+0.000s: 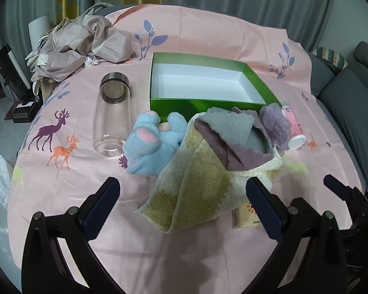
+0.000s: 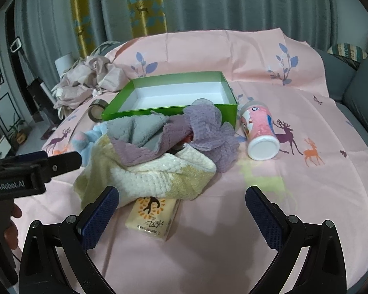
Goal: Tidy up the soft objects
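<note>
On the pink bedspread, an empty green box (image 1: 208,103) (image 2: 169,112) sits open. In front of it lies a heap: a yellow-and-white towel (image 1: 196,191) (image 2: 147,176), a grey-and-mauve cloth (image 1: 233,137) (image 2: 139,132) on top, and a purple knit cloth (image 1: 274,122) (image 2: 208,129). A blue plush bunny (image 1: 154,144) (image 2: 85,142) lies at the heap's left. My left gripper (image 1: 182,183) is open just short of the towel's near edge. My right gripper (image 2: 182,192) is open over a tissue pack (image 2: 154,215) half under the towel. Neither holds anything.
A clear glass bottle (image 1: 112,112) lies left of the box. A pink canister (image 2: 260,129) lies on its side to the right. Crumpled beige fabric (image 1: 85,46) is piled at the back left. A grey sofa (image 1: 350,98) borders the right side, and curtains hang behind.
</note>
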